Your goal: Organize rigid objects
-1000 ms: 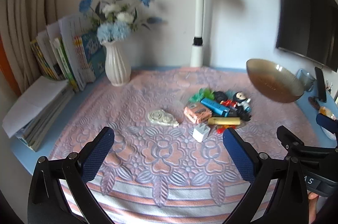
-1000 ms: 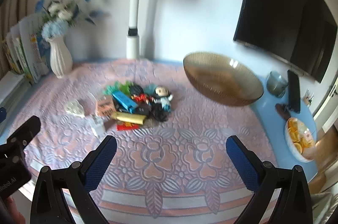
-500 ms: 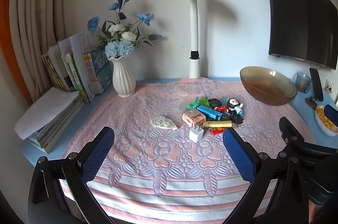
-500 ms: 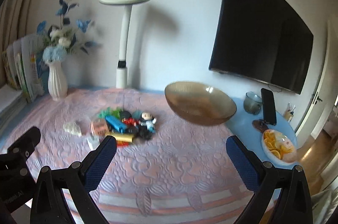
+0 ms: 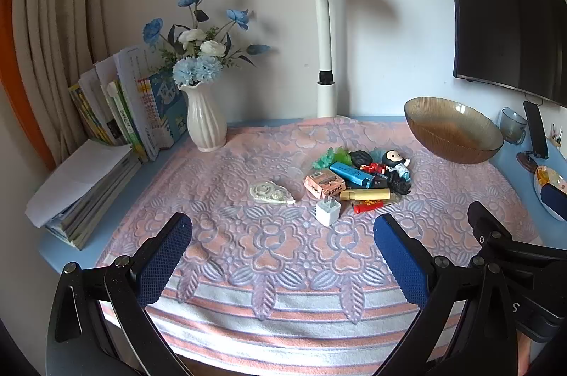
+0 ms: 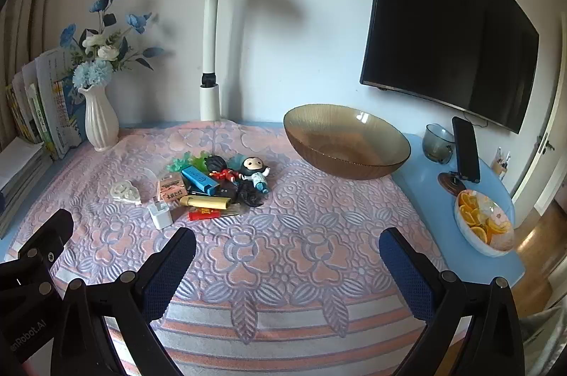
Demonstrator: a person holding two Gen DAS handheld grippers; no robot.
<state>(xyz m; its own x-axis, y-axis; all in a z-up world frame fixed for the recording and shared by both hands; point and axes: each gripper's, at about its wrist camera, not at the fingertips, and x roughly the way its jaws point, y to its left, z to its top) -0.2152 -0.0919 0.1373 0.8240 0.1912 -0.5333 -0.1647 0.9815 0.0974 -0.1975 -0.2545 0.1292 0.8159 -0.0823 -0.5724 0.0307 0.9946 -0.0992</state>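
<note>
A pile of small objects lies mid-table on the pink patterned cloth: a white charger cube, a correction tape, a pink box, a blue lighter, a yellow tube, a red lighter and a black-haired figurine. The pile also shows in the right wrist view, around the blue lighter. A brown glass bowl stands at the back right. My left gripper and right gripper are open and empty, held over the table's front edge.
A white vase of blue flowers, books and a paper stack stand at the left. A white lamp is at the back. A glass cup, phone on stand and plate of orange slices sit at the right.
Both grippers have pulled back and risen from the table, so the pile and bowl look smaller and farther. Nothing on the table has moved.
</note>
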